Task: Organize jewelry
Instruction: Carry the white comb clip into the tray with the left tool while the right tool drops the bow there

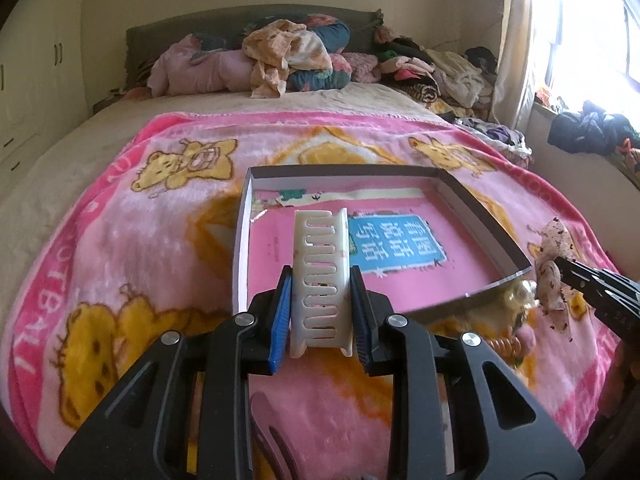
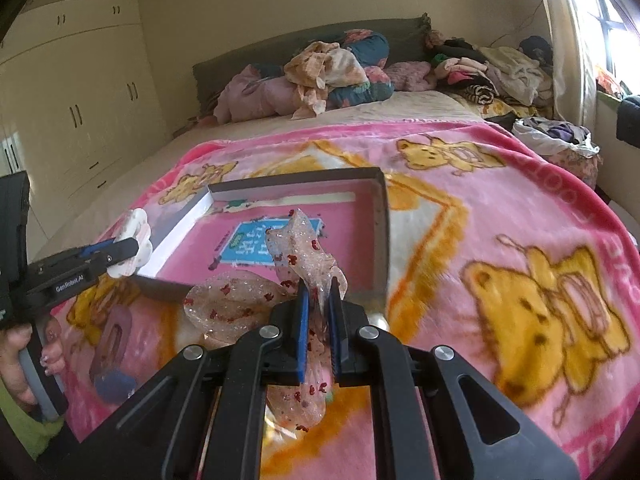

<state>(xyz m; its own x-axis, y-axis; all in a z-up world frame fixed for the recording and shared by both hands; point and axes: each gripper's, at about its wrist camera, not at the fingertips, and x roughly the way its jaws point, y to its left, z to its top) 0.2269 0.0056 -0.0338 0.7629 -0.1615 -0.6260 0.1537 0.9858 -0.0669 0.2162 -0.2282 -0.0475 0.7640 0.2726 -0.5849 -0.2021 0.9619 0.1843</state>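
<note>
Beside the shallow box (image 1: pixel 480 220), the left gripper (image 1: pixel 322 304) jaws clamp a white hair clip (image 1: pixel 320 280); the right gripper (image 2: pixel 318 320) jaws pinch a glittery bow (image 2: pixel 304 256).

Location: a home bedroom. A bed (image 1: pixel 280 104) fills the centre of both views, covered by a pink bear-print blanket (image 1: pixel 140 208). A dark headboard (image 2: pixel 280 46) stands at upper centre. Built-in wardrobes (image 2: pixel 76 92) line the left. Clothing piles (image 1: pixel 440 72) and a curtained window (image 1: pixel 580 20) occupy the upper right.
</note>
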